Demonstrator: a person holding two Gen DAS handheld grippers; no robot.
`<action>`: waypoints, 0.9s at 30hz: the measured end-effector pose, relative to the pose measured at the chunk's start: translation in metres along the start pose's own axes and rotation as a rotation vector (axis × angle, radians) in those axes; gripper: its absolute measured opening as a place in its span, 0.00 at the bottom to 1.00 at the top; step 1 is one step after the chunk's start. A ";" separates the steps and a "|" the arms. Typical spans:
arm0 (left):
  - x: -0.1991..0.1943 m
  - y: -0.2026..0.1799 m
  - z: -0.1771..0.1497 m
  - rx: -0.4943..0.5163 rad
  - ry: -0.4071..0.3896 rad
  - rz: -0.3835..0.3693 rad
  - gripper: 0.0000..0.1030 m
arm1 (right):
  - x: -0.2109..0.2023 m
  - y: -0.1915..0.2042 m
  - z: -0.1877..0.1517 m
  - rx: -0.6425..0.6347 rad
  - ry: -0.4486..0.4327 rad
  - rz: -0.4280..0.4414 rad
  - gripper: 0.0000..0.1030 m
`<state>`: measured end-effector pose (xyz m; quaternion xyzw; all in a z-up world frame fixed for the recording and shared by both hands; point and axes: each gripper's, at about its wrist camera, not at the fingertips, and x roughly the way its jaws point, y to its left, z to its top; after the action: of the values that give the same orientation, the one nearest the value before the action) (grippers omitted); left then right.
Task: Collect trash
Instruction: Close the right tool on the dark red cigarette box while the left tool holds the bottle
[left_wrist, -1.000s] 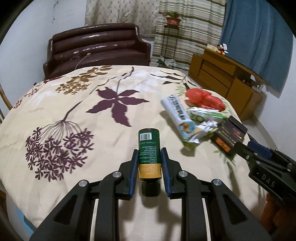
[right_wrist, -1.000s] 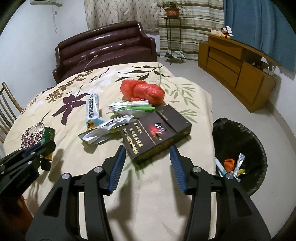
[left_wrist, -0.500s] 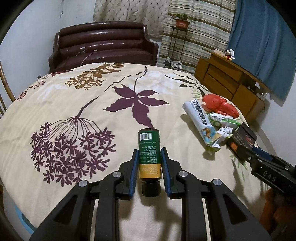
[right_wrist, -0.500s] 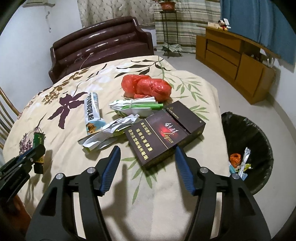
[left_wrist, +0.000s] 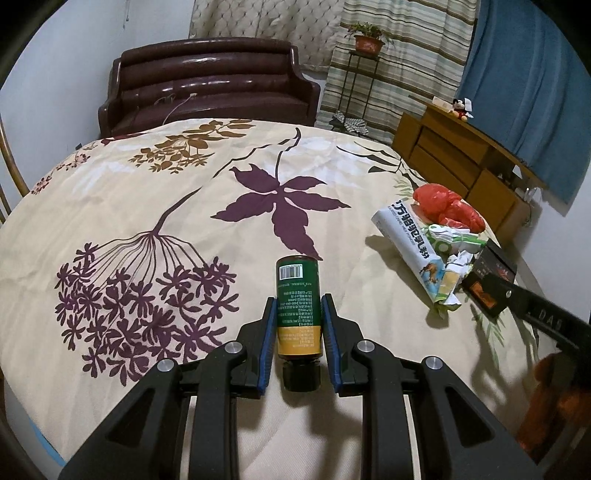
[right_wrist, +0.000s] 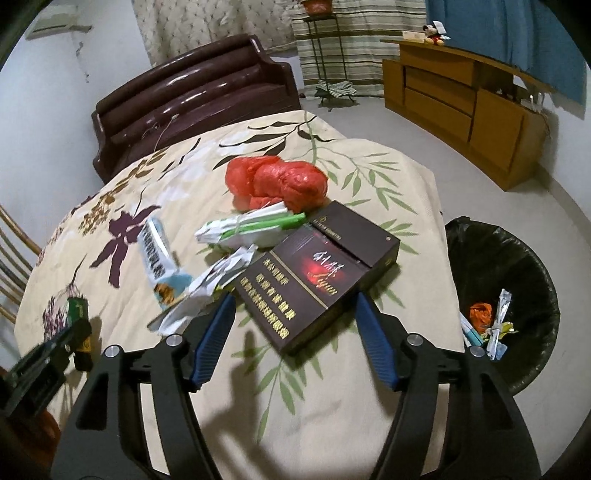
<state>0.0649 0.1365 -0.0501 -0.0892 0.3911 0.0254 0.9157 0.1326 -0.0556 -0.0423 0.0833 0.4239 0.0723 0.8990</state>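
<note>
The left wrist camera sits just behind the left gripper (left_wrist: 298, 314) and looks steeply down and forward across the floral-clothed worktop (left_wrist: 155, 206) toward the far brown sofa (left_wrist: 210, 88), close above the near left part of the cloth. The right wrist camera rides behind the right gripper (right_wrist: 295, 306), tilted down the same way but placed further right, close over the trash pile and taking in the black bin (right_wrist: 517, 266) on the floor at right. Both views share the sofa, the wooden cabinet (left_wrist: 465, 162), the red bag (left_wrist: 447, 206) and dark box (right_wrist: 317, 273), and each catches the other gripper at its edge.
</note>
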 end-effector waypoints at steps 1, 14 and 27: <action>0.001 0.000 0.000 0.001 0.001 -0.001 0.24 | 0.001 0.000 0.002 0.003 -0.001 -0.004 0.69; 0.007 0.001 0.005 0.004 0.008 -0.018 0.24 | 0.013 0.003 0.011 -0.022 0.012 -0.068 0.74; 0.007 0.003 0.006 0.001 0.003 -0.027 0.24 | 0.001 -0.007 0.016 -0.011 0.002 -0.074 0.74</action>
<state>0.0737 0.1406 -0.0518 -0.0938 0.3911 0.0128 0.9155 0.1465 -0.0636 -0.0343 0.0628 0.4272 0.0413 0.9011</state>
